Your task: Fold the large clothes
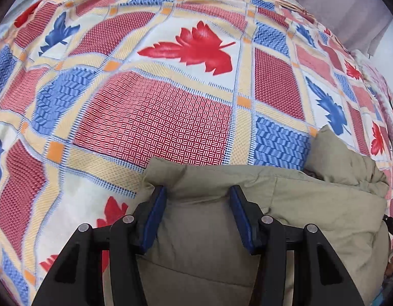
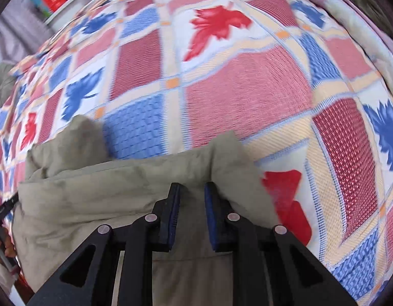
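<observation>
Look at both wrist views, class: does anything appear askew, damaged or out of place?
Nothing stands out. The olive padded jacket lies bunched between the left gripper and right gripper on the leaf-patterned bedsheet, with no visible damage.
</observation>
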`<state>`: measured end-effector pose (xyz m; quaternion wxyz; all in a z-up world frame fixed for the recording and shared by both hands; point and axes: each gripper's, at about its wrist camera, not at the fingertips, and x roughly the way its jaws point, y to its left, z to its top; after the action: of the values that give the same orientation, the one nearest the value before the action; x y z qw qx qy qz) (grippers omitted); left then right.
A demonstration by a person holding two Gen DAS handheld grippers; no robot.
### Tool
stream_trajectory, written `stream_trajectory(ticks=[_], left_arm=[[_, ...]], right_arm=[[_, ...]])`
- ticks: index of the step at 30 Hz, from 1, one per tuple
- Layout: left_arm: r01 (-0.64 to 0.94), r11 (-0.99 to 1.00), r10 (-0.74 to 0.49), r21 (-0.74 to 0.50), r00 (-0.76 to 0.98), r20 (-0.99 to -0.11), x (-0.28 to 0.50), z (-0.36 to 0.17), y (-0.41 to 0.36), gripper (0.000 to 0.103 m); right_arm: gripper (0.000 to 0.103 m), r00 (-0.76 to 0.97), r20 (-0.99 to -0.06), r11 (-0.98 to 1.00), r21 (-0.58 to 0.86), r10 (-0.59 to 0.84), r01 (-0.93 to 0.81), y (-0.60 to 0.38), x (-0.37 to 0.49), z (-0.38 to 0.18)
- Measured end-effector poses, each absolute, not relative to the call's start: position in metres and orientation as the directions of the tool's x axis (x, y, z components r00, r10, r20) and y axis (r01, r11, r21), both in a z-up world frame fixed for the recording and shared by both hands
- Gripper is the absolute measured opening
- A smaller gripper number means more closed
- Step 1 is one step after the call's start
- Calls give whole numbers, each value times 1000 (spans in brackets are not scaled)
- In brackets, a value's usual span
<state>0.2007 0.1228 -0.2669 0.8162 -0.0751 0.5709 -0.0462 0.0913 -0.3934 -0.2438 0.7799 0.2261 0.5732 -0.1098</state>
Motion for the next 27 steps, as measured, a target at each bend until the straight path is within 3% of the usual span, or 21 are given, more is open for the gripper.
stream_trajectory(ticks=[3, 8, 18, 27], left_arm=[[-11, 988, -143, -156, 346, -927, 207, -278, 116, 54], [-24, 990, -121, -137, 344, -931, 211, -280, 114, 54], [-5, 996, -79, -85, 322, -943, 174, -218, 121, 54], [30, 994, -110, -106, 246, -963, 112, -196, 119, 54]], right_arm=[[20, 331, -933, 837, 290, 140, 464, -405, 94, -267], [19, 331, -935, 841, 278, 126, 464, -406, 99, -272], [27, 312, -946, 843, 239, 89, 482, -387, 77, -217], [37, 306, -940, 827, 289, 150, 482, -342, 17, -178]])
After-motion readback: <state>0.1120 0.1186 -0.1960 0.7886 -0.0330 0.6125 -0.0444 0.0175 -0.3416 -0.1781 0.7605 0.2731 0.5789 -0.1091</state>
